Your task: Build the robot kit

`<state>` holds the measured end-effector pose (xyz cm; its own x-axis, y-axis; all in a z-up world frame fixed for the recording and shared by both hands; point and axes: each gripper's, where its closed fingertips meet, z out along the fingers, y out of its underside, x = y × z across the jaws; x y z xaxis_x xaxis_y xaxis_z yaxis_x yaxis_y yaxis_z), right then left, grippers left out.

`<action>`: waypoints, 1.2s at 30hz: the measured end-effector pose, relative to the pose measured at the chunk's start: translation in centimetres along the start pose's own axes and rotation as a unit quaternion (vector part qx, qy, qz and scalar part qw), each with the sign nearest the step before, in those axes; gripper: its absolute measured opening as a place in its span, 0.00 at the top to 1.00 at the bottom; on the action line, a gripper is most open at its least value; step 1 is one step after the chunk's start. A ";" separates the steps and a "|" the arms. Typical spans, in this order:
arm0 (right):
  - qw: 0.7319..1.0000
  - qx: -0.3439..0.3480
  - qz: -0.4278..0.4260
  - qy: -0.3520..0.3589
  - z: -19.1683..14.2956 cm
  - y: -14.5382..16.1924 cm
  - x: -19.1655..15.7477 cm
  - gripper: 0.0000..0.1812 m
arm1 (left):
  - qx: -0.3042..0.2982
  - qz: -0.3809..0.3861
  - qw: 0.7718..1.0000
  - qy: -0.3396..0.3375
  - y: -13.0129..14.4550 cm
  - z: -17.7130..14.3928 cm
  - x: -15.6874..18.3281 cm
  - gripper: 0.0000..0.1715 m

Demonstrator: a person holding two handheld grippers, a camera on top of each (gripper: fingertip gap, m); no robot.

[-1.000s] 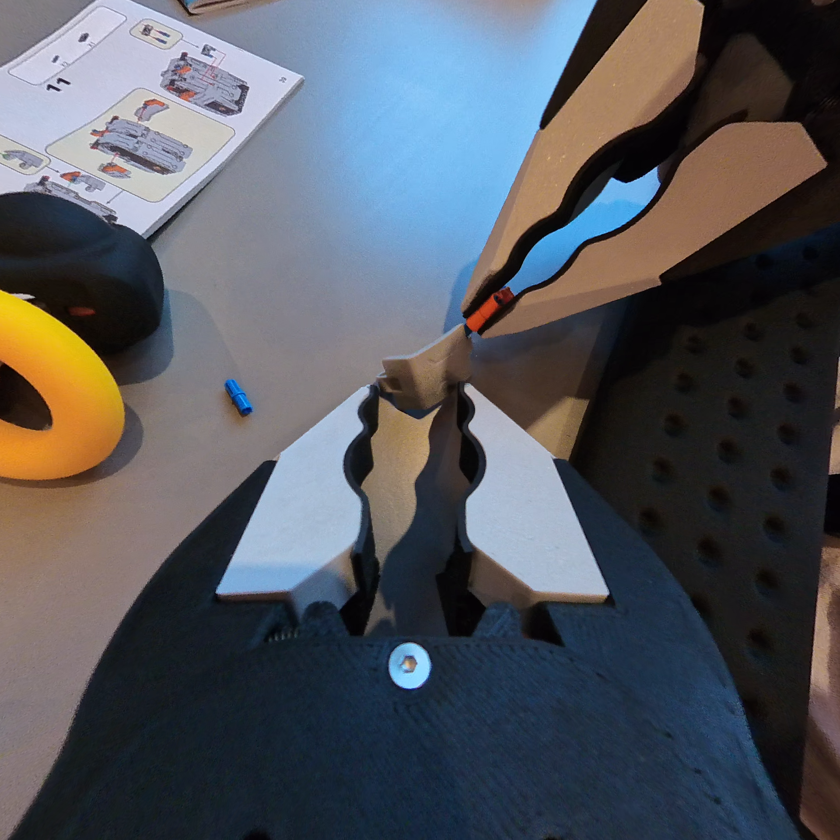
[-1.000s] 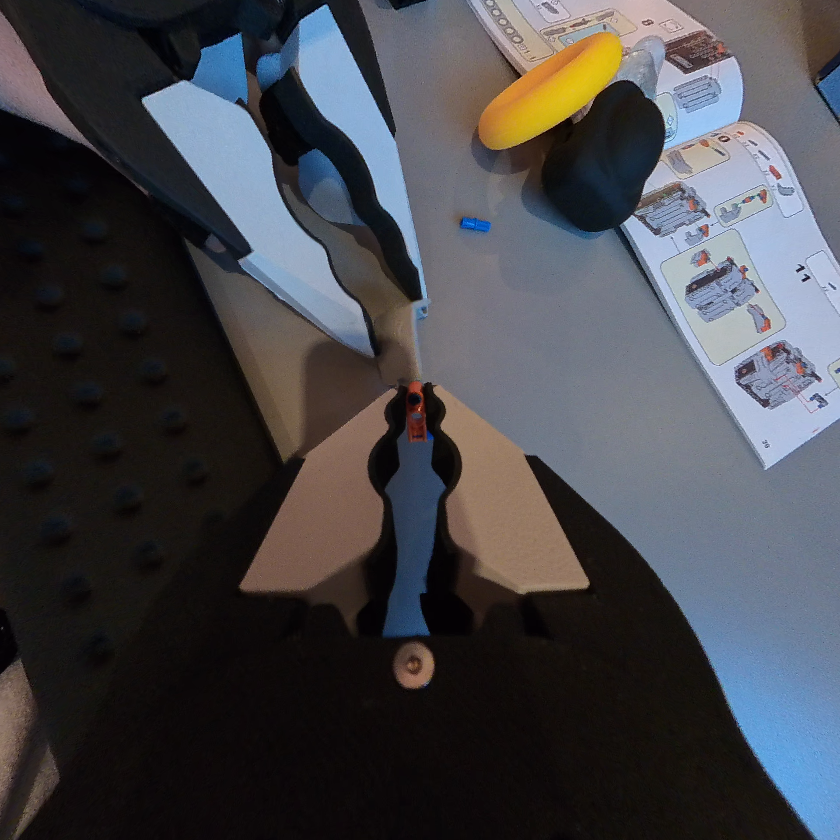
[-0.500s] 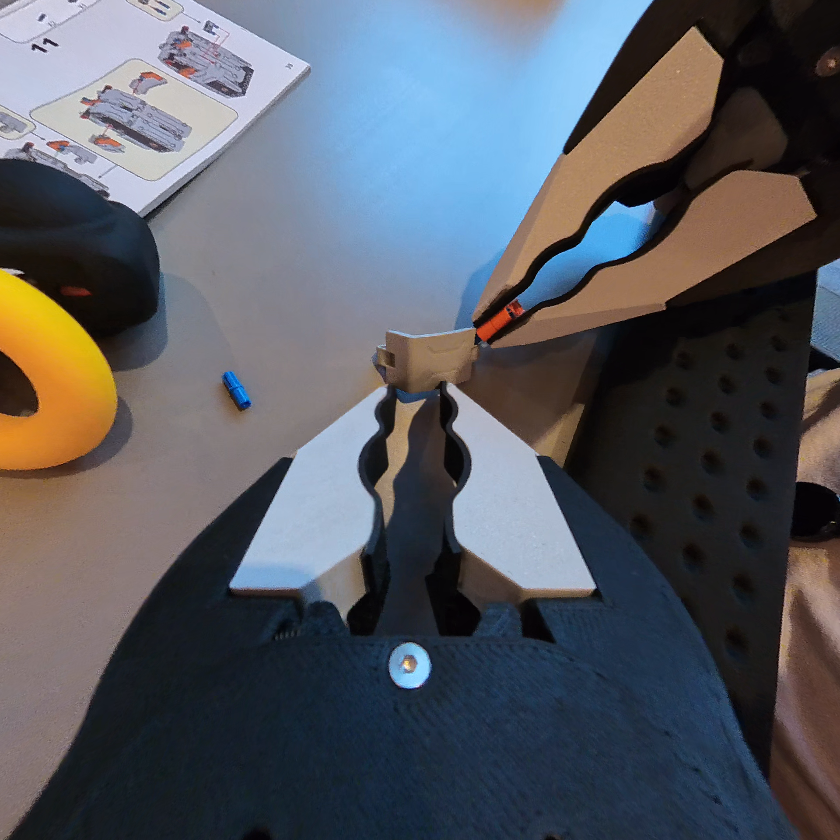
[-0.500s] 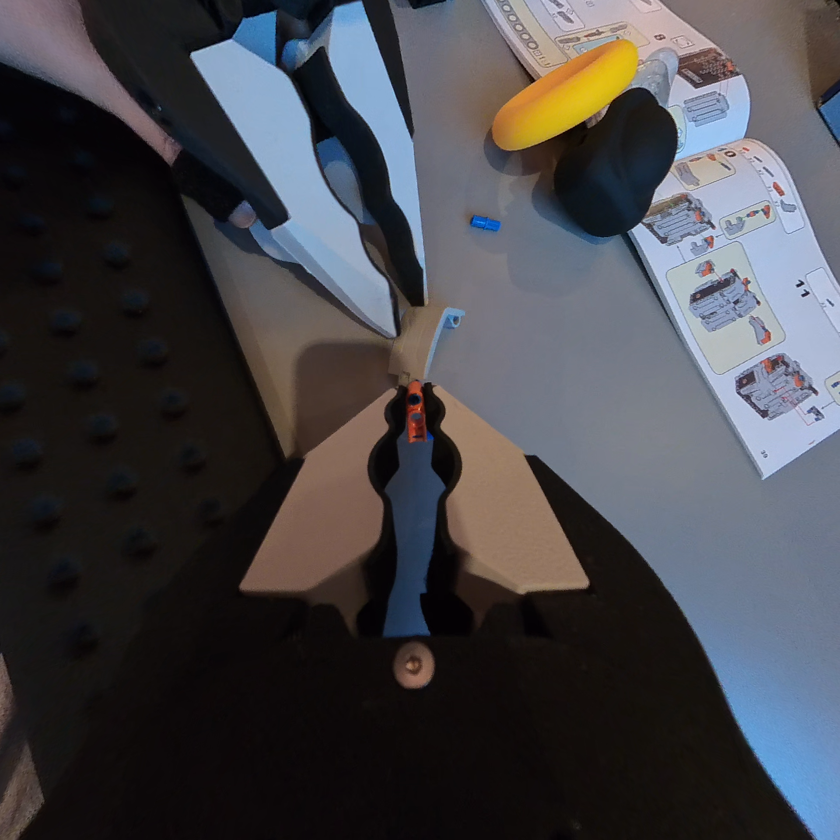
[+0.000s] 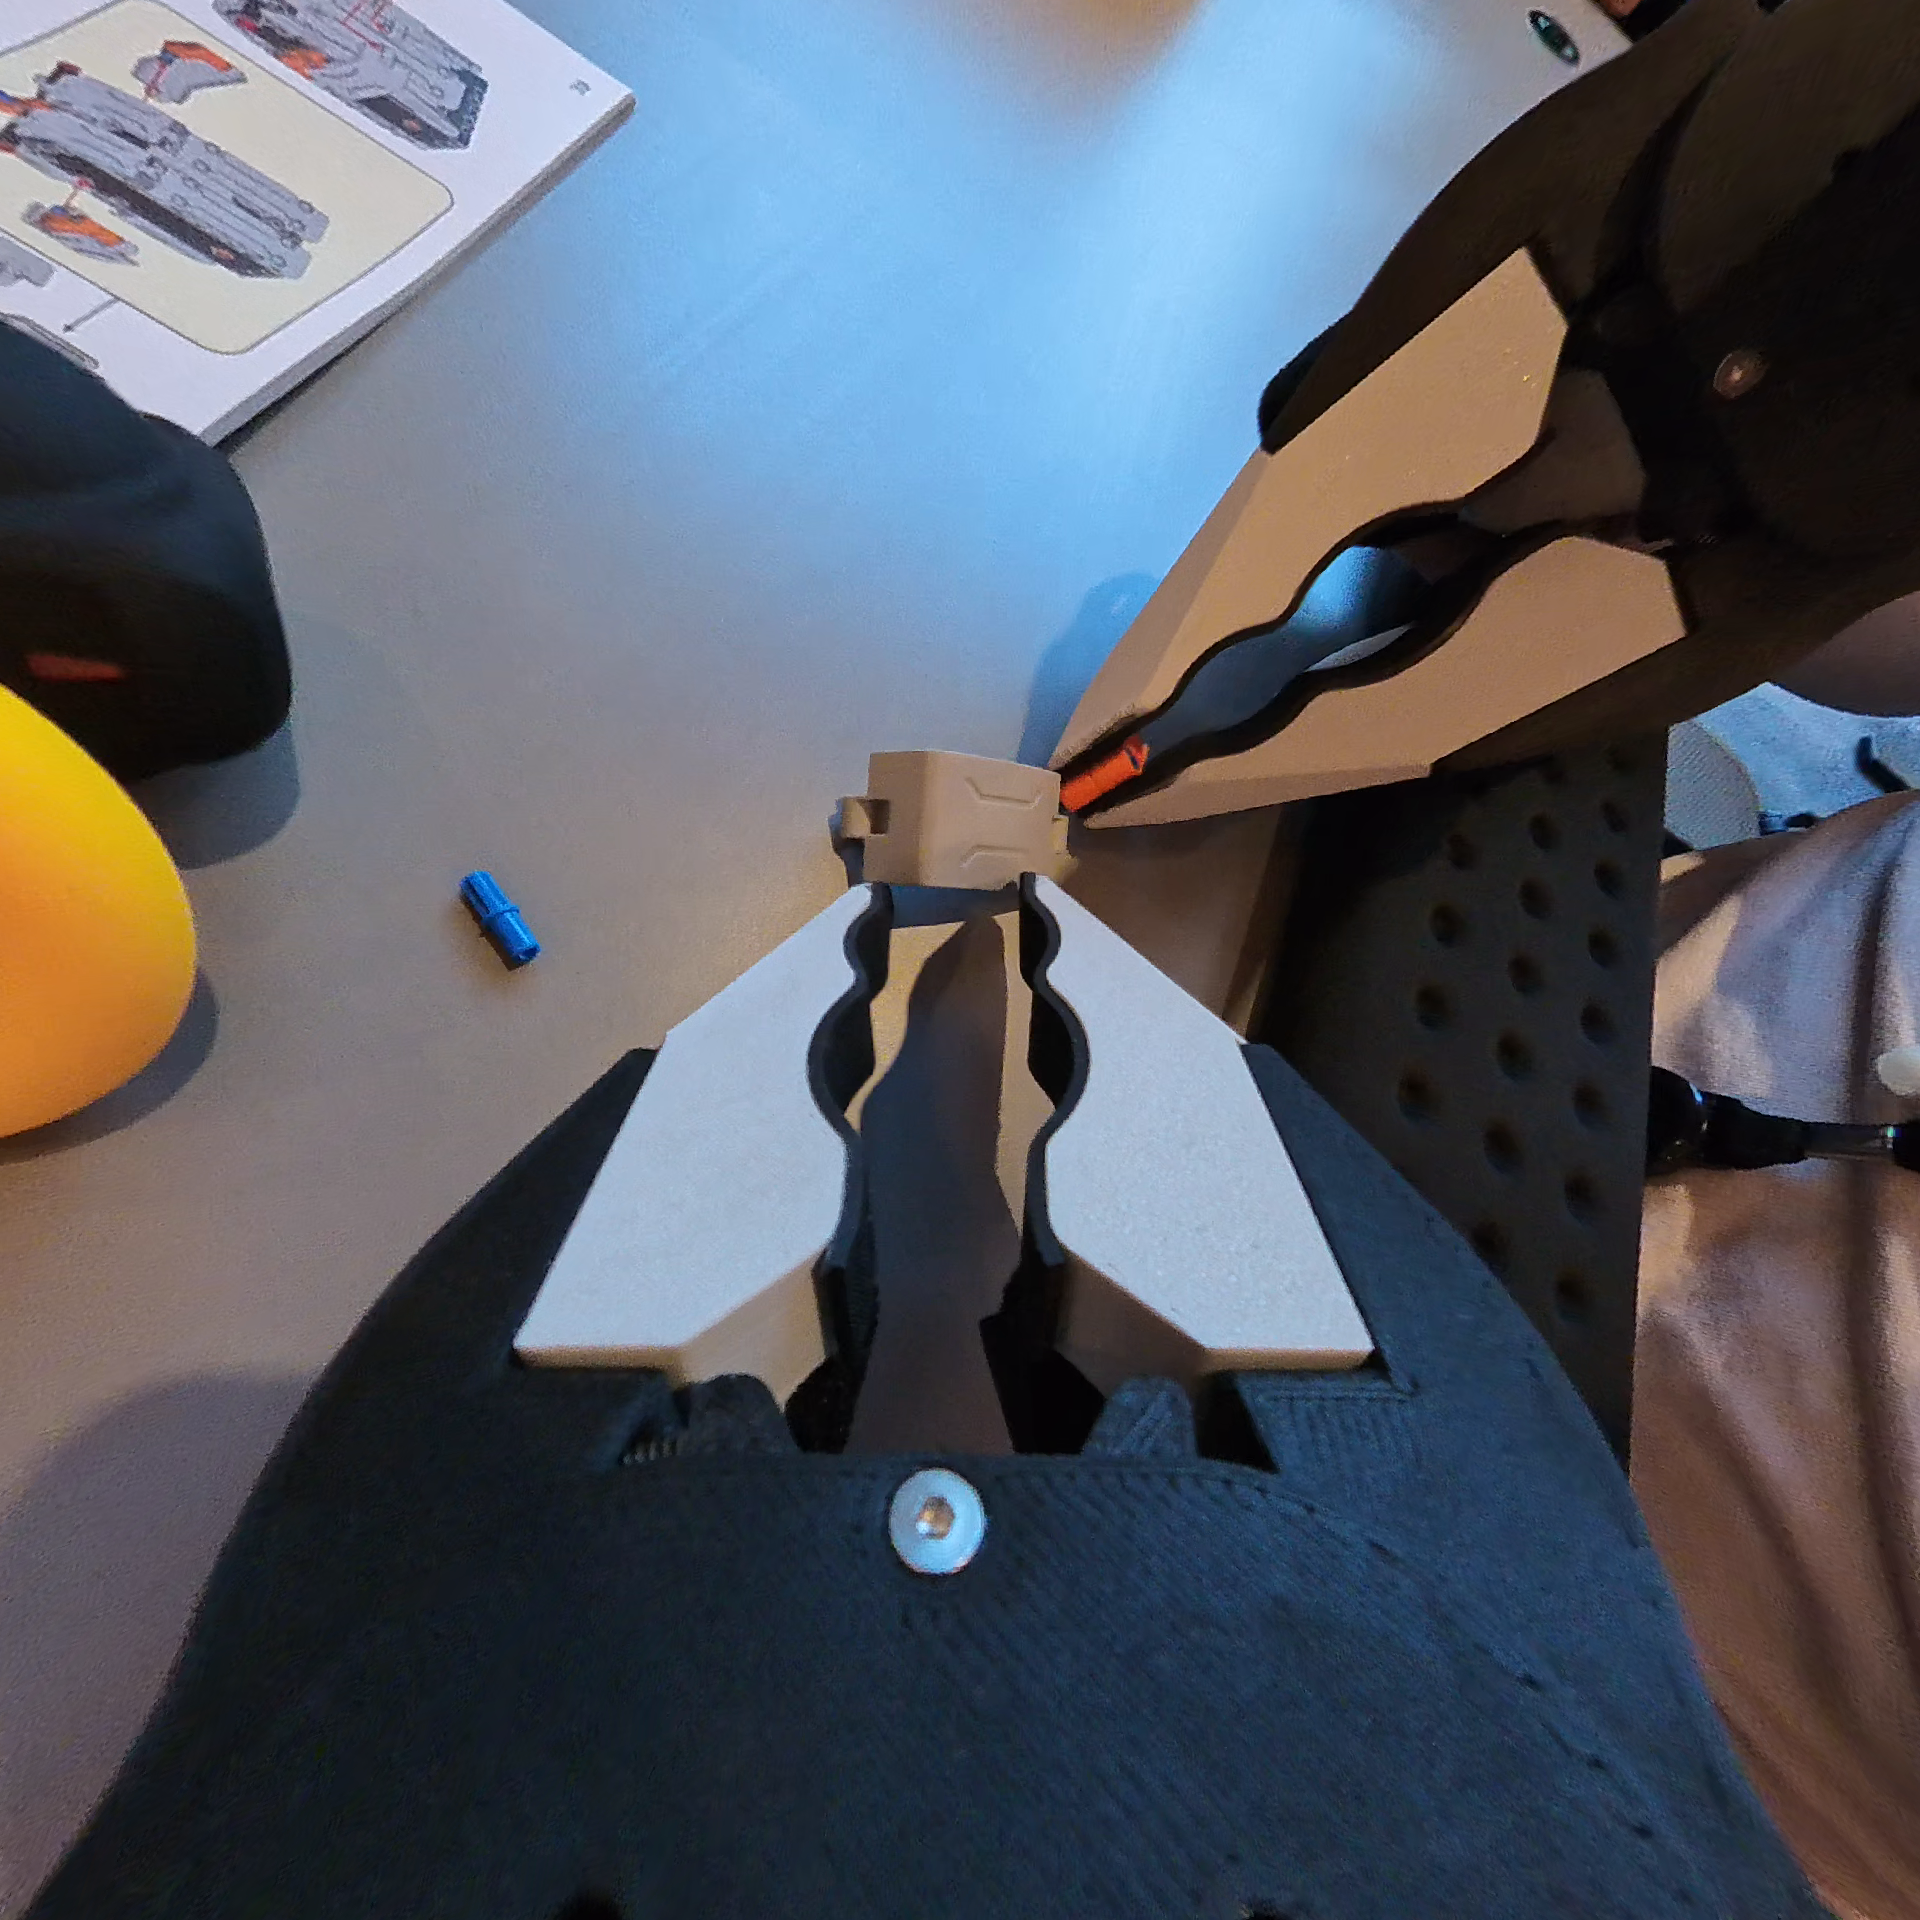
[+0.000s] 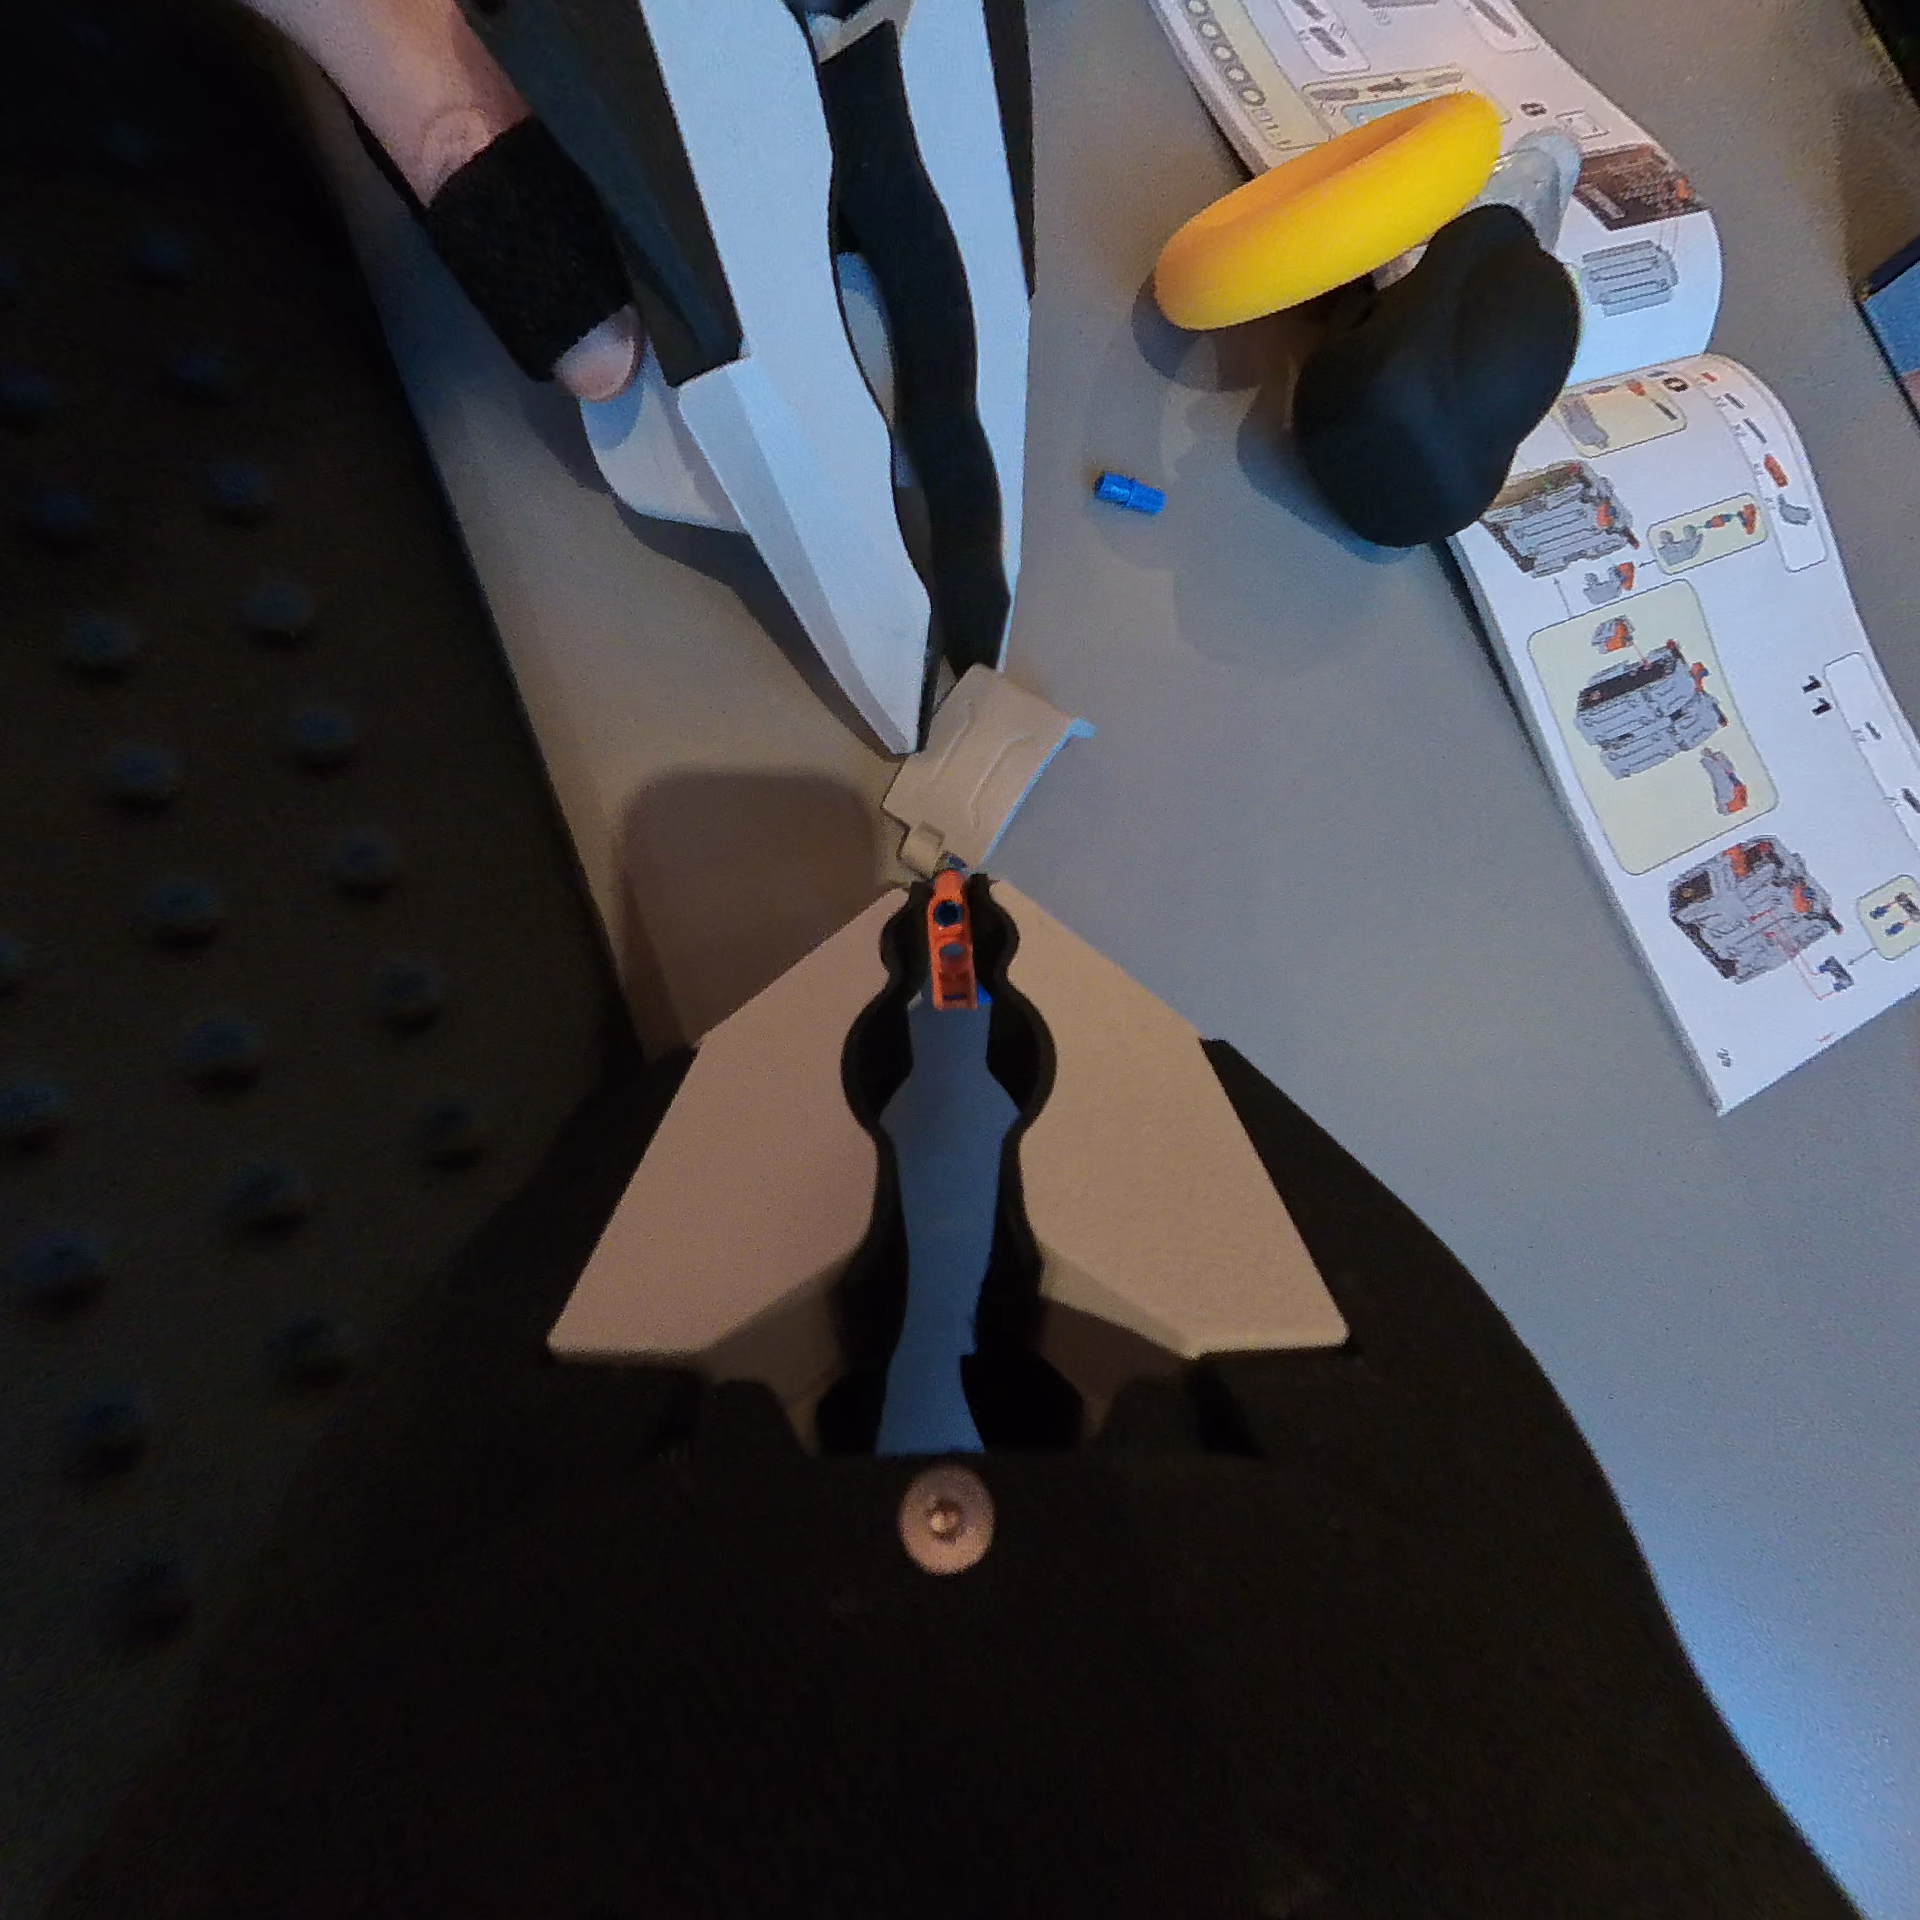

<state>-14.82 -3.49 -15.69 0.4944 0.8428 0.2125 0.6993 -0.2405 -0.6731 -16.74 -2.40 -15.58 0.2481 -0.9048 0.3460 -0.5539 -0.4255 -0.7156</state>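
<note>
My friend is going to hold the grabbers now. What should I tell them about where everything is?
Left hand-held gripper: shut on the grey curved panel piece, held above the table.
Right hand-held gripper: shut on the orange connector piece, its tip touching the panel's end tab.
Lying loose on the table: a blue pin, left of the grippers.
Further left: a yellow ring, a black rounded object and the open instruction booklet.
Whether the two pieces are joined cannot be seen.
</note>
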 end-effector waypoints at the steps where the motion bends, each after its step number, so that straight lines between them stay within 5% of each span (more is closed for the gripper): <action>1: 1.000 0.001 0.000 0.000 0.0 0.0 0.0 0.97 | -0.001 0.002 1.000 -0.004 0.0 0.0 0.0 0.86; 14: 0.999 0.033 0.023 -0.037 0.1 -1.1 2.0 0.97 | -0.019 0.007 1.000 -0.018 0.0 -0.2 -0.3 0.83; 21: 0.969 0.053 0.134 -0.203 1.2 -2.1 1.6 0.97 | -0.011 0.009 1.000 0.003 -0.4 0.3 -0.2 0.83; 36: 0.957 0.078 0.141 -0.240 1.2 -1.8 0.8 0.97 | 0.008 0.034 0.999 -0.027 -0.6 1.0 0.1 0.87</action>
<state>-16.35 -1.80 -15.18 0.3328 0.8877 -0.3181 0.4681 -0.4483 -0.7615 -15.56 -2.27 -15.71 0.2525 -0.9313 0.2627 -0.5584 -0.3620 -0.7465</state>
